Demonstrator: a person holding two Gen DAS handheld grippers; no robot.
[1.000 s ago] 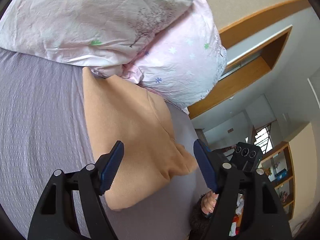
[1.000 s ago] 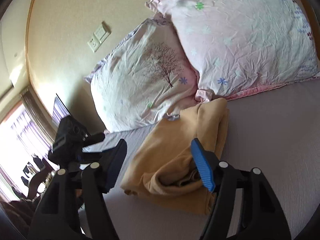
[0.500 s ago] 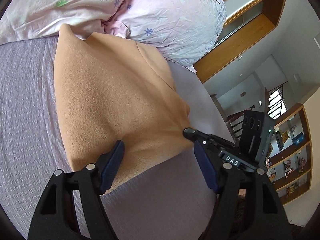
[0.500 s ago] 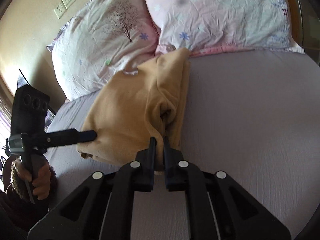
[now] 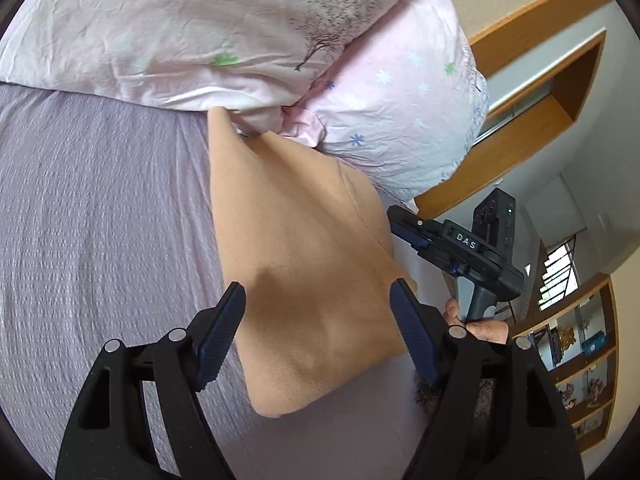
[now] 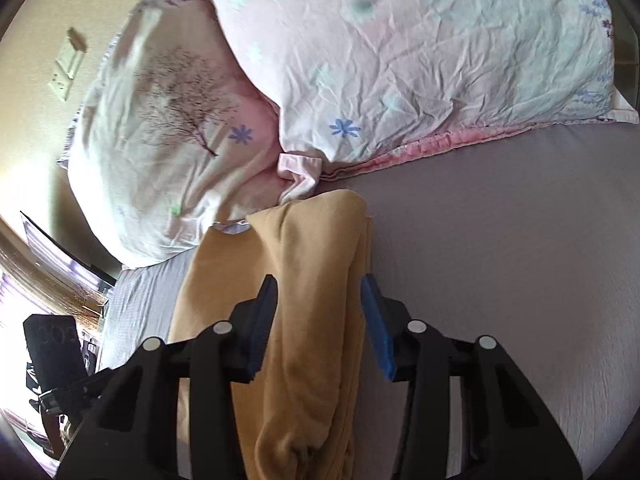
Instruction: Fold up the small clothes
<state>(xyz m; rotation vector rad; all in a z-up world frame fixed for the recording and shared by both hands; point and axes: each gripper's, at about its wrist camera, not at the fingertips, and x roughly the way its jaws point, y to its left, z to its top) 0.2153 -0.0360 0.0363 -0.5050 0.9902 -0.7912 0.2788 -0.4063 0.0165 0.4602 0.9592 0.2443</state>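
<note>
A folded tan garment (image 5: 304, 264) lies on the lilac bed sheet (image 5: 100, 220), its far corner tucked against the pillows. My left gripper (image 5: 320, 332) is open just above its near part, holding nothing. In the right wrist view the same garment (image 6: 316, 300) shows as a long folded roll. My right gripper (image 6: 320, 320) is open, with one finger on each side of that fold. The right gripper also shows in the left wrist view (image 5: 404, 228), at the garment's right edge.
Two pink floral pillows (image 5: 224, 32) (image 6: 400, 52) lie at the head of the bed, touching the garment. The sheet (image 6: 500, 260) stretches to the right. A wooden headboard frame (image 5: 520, 120) and shelves (image 5: 580, 360) stand beyond the bed.
My right gripper was shut on the garment's edge half a second ago and has opened, now straddling the fold farther in. My left gripper has drawn back a little and stays open.
</note>
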